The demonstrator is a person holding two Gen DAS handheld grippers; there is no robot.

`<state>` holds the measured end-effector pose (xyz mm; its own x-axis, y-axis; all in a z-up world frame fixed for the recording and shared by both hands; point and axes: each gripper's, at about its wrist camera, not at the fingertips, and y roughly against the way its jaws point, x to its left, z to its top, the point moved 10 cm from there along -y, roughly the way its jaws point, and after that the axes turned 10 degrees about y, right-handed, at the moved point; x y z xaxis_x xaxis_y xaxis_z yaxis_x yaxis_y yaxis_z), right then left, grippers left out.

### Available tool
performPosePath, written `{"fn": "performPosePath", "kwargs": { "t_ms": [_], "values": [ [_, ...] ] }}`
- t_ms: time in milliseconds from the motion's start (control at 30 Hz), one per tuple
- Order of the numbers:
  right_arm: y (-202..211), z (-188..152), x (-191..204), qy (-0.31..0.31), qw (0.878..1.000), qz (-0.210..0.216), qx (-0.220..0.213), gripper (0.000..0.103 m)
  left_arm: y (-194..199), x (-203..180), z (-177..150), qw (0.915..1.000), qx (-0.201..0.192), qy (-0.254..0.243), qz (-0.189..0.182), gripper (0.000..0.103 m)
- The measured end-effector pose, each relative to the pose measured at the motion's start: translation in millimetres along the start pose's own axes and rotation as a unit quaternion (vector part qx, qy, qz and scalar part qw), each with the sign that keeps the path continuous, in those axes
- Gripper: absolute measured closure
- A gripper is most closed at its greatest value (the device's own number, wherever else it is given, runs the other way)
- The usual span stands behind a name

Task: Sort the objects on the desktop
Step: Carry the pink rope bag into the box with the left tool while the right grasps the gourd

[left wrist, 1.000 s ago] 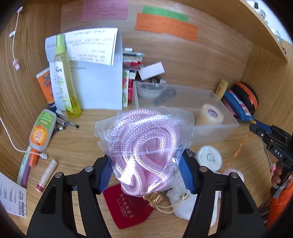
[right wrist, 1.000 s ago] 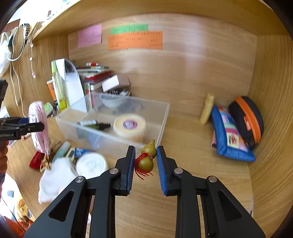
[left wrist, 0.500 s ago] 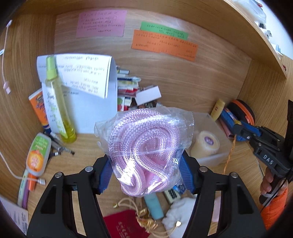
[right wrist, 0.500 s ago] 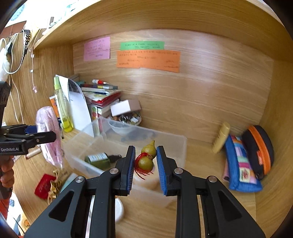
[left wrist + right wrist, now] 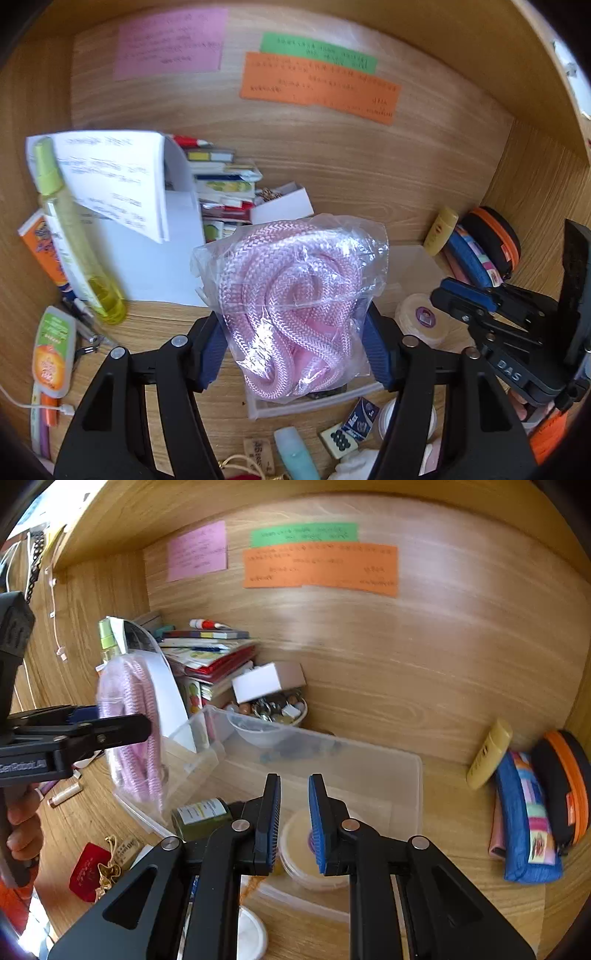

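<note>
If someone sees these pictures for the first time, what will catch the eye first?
The bag of pink rope, clamped in the left gripper, fills the middle of the left wrist view, beside the clear plastic box. The orange note on the back wall stands out next.

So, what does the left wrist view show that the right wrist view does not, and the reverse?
Only left wrist: the orange-label tube and the teal tube. Only right wrist: the clear bowl and the green bottle, both in the bin. Both: the rope bag clamped in the left gripper, the tape roll and the wall notes.
</note>
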<state>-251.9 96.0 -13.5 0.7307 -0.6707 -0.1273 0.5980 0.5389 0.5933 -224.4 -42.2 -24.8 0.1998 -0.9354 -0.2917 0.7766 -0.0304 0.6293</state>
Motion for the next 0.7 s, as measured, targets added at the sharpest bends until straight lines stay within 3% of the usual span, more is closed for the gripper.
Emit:
{"fn": "performPosePath", "kwargs": {
  "t_ms": [233,300,367,433,700],
  "values": [
    [0,-14,-2,-0.002,1.0,0.013,0.02,0.088,-38,-2,-17,0.9988,0.046,-0.006,0.013,0.039],
    [1,-17,1,0.004,1.0,0.016,0.023,0.082,-44,-2,-21,0.9983,0.055,-0.009,0.017,0.039],
    [3,-19,4,0.012,1.0,0.013,0.023,0.065,-47,-2,-25,0.9978,0.061,-0.013,0.022,0.039],
    [6,-20,5,0.016,1.0,0.008,0.019,0.055,-48,-4,-29,0.9973,0.068,-0.017,0.021,0.039],
    [22,-28,10,0.019,1.0,-0.003,0.016,0.037,-29,-8,-27,0.998,0.042,-0.038,0.027,0.03]
  ]
}}
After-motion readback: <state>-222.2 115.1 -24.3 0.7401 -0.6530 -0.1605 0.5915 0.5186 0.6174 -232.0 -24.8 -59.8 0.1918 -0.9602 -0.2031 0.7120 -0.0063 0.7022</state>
